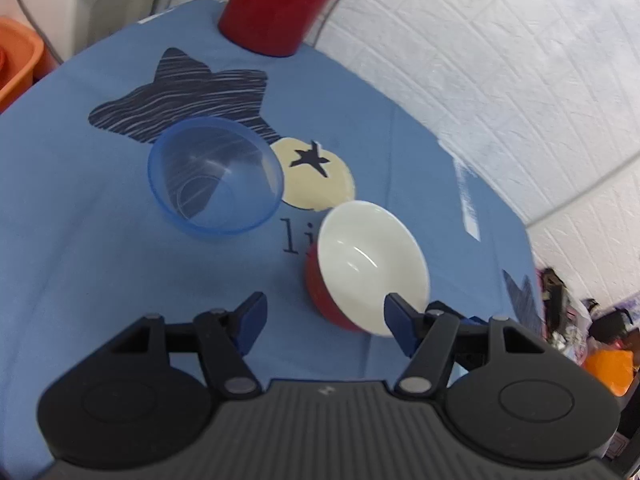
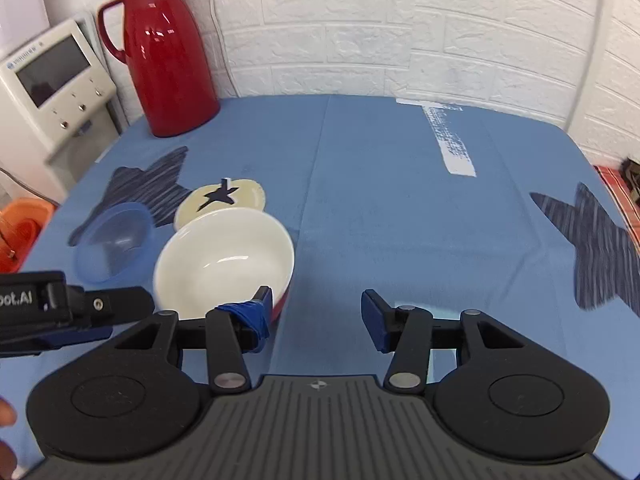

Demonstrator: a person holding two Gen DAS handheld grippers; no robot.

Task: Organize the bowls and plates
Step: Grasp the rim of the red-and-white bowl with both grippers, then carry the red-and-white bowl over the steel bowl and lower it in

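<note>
- Left wrist view shows the left gripper [image 1: 325, 316] with its fingers spread wide and nothing between them; its right finger [image 1: 400, 320] overlaps the near rim of the white bowl [image 1: 372, 264], though whether it touches cannot be told.
- The white bowl, red on the outside, looks tilted in this view and sits on the blue tablecloth [image 1: 100, 280], just right of a clear blue bowl [image 1: 216, 176] that stands upright and apart from it.
- Behind both bowls only the lower body of the red jug [image 1: 276, 4] shows, at the far edge of the table.
- Right wrist view shows the right gripper [image 2: 316, 312] also wide open and holding nothing; its left finger [image 2: 256, 312], wrapped in blue tape, lies against the near rim of the white bowl [image 2: 224, 260].
- Only this view shows the whole red jug [image 2: 164, 52] with handle and lid, a white machine with a screen [image 2: 52, 92] beside it, a strip of white tape [image 2: 452, 140] on the cloth, and the brick-pattern wall [image 2: 400, 28].
- The left gripper's body [image 2: 60, 312] enters from the left edge here, near the white bowl, and the blue bowl [image 2: 114, 242] lies just left of it.
- An orange tub [image 1: 16, 60] sits off the table's left side.
</note>
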